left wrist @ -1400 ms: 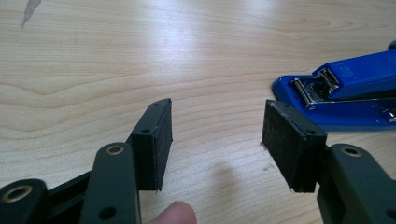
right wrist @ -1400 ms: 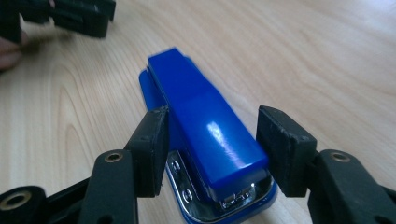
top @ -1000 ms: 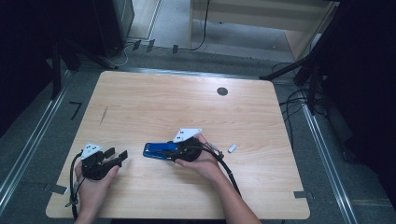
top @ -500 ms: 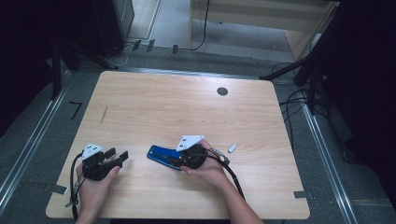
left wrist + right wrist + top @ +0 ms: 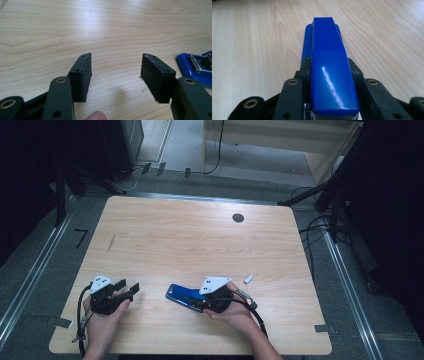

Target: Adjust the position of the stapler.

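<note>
In the right gripper view the two black jaws are seen closed against the flanks of a blue stapler (image 5: 329, 65), whose shiny top runs from the bottom of the frame up to the centre; the jaws have just been closing, with the stapler between them. The grip is taken at the rear end only, so the long front end is left unsupported and could swing or droop if lifted. The glossy plastic may also slide through the pads. In the high view the right gripper (image 5: 202, 301) is found at lower centre of the table (image 5: 200, 240), the stapler pointing left from it. The left gripper (image 5: 129, 290), at lower left, is held with jaws half open and nothing between them; in its own view the stapler's metal nose is glimpsed at the right edge. A small white object (image 5: 248, 279), possibly a cap, lies just right of the right hand and could be knocked by the trailing cable.
</note>
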{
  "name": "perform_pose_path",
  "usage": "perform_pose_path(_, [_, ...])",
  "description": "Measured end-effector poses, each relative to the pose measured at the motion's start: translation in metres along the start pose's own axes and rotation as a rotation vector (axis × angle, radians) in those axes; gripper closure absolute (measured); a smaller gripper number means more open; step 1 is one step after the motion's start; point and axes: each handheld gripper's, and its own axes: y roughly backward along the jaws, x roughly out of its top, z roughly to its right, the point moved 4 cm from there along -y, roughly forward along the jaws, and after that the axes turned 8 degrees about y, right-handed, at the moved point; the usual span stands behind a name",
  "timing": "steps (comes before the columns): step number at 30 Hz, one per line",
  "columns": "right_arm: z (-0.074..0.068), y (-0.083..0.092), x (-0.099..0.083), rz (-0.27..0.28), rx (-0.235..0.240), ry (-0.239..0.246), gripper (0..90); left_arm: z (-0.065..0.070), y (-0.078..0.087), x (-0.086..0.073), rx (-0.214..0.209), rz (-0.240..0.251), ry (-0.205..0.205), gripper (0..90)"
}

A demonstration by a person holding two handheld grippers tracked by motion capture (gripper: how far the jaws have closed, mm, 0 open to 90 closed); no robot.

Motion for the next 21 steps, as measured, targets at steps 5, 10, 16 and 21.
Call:
perform_pose_path(5, [-0.004, 0.006, -0.005, 0.004, 0.031, 0.023, 66.6, 0.013, -0.002, -0.002, -0.026, 0.003, -0.03, 43.8])
perform_pose_path(10, [-0.007, 0.009, -0.003, 0.011, 0.004, 0.023, 52.5, 0.025, -0.003, -0.006, -0.048, -0.013, -0.057, 45.3])
perform_pose_path(16, [-0.014, 0.037, 0.002, 0.08, -0.085, -0.014, 44.1, 0.042, -0.005, -0.01, -0.087, -0.033, -0.092, 56.8])
perform_pose_path(21, [-0.02, 0.056, -0.008, 0.117, -0.125, -0.086, 47.2, 0.062, -0.005, -0.017, -0.123, -0.061, -0.157, 70.1])
